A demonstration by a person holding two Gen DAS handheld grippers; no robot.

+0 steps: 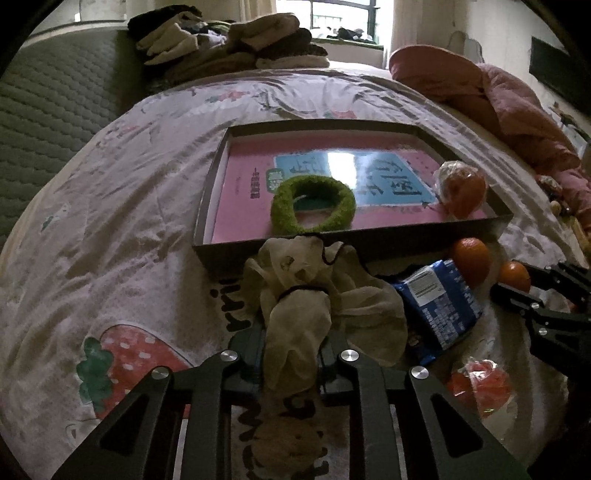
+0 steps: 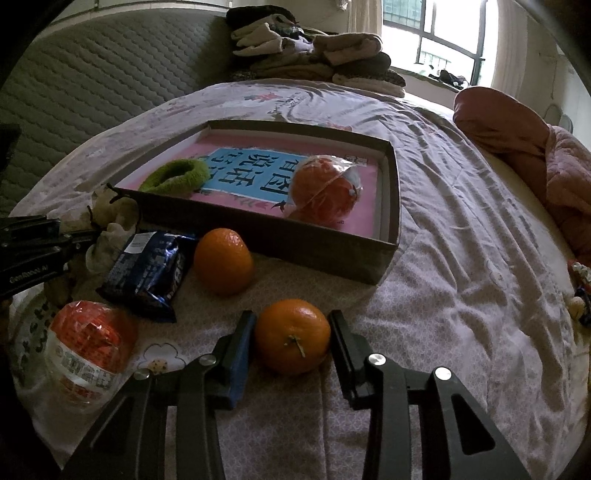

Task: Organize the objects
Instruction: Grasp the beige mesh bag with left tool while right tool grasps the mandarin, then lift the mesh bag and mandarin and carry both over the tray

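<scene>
Objects lie on the bed [image 2: 461, 221] near a shallow box [image 2: 392, 184]; left gripper [image 1: 291, 354] closed on a beige cloth scrunchie [image 1: 295, 321]; right gripper [image 2: 291, 343] clamped on an orange [image 2: 291, 334]; second orange [image 2: 223, 260] and blue packet [image 2: 147, 273] just beyond; green scrunchie [image 1: 312, 205] inside the box.

A bed [image 2: 461, 258] fills both views, covered by a pale printed sheet [image 1: 110, 229] with a strawberry motif [image 1: 125, 365] near the front left. Along its far left side runs a grey-green quilted headboard [image 1: 55, 107]. A heap of folded clothes [image 1: 236, 44] (browns, creams and darker pieces) sits at the far end of the bed. On the right lies a bunched pink quilt [image 1: 517, 110]. Behind it all a bright window [image 2: 443, 33] with dark frames lets in daylight, with pale curtains beside it.
</scene>
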